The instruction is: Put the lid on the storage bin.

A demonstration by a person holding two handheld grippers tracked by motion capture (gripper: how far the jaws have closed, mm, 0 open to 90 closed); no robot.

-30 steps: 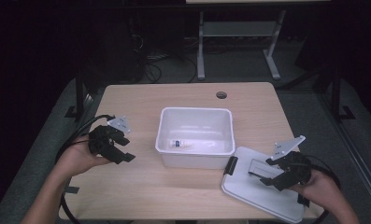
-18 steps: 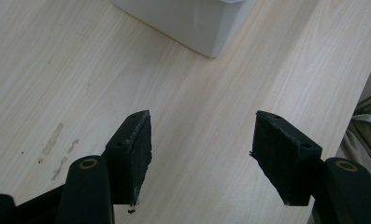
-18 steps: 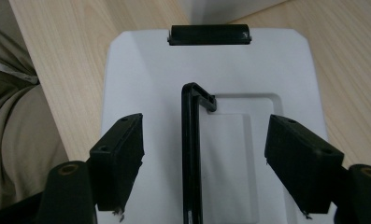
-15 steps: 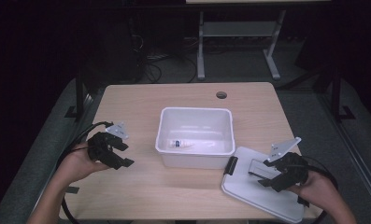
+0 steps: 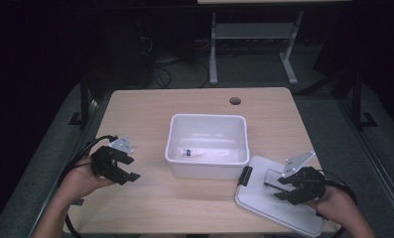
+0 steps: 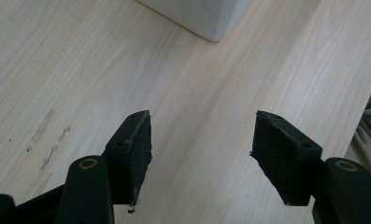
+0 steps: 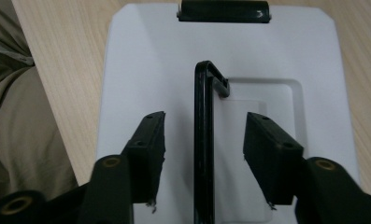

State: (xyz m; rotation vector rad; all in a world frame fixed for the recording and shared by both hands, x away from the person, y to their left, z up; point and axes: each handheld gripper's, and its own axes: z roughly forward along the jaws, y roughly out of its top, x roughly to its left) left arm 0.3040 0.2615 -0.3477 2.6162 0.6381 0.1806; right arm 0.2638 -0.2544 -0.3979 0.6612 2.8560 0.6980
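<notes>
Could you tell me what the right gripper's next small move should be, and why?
Probably finish closing. The right gripper straddles the lid's raised black handle; its jaws have just been closing, yet gaps remain beside both pads, so the lid isn't gripped yet.

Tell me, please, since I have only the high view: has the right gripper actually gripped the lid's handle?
Observer: Not yet. In the right gripper view, the jaws of the right gripper, which have just been closing, straddle the black handle raised off the white lid, with a gap on each side.
Operator: And is the left gripper holding anything?
Observer: No. In the left gripper view, the left gripper is open over bare table, with a corner of the white bin ahead.
</notes>
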